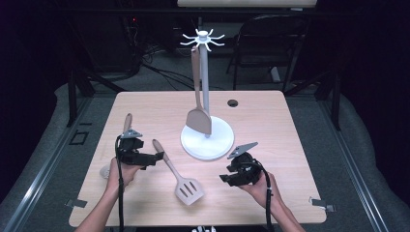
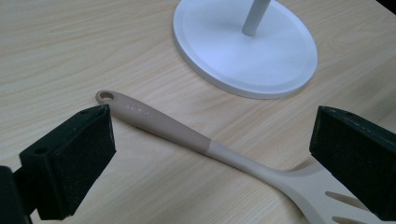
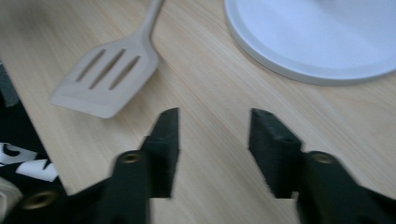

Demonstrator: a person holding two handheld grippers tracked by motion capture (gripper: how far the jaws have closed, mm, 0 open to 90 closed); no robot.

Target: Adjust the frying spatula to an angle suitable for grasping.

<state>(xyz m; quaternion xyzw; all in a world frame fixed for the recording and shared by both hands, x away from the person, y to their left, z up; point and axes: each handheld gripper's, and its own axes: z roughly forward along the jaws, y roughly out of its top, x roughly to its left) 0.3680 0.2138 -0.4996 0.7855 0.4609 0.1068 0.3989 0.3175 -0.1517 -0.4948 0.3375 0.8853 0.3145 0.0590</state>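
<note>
Spatula (image 1: pixel 197 104) on rack (image 1: pixel 207 137); slotted turner (image 1: pixel 181 176) on table (image 1: pixel 290 145).

The slotted spatula (image 2: pixel 196 140) runs off the bottom edge in the left gripper view — its blade is mostly cut off. In the high view, the left gripper (image 1: pixel 138 155) hides the middle of a wooden-handled utensil (image 1: pixel 127 123) — its head barely shows.

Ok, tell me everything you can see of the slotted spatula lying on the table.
The beige slotted spatula lies flat on the light wooden table, in front of the white round stand base and apart from it. It looks like matte silicone or plastic: a darker tan handle with a hanging hole at its far end, fading to a paler neck and a broad blade cut by three slots. The handle points away from the person, the blade toward them. Nothing grips it; it lies between the open jaws of the left hand-held gripper, untouched.
</note>
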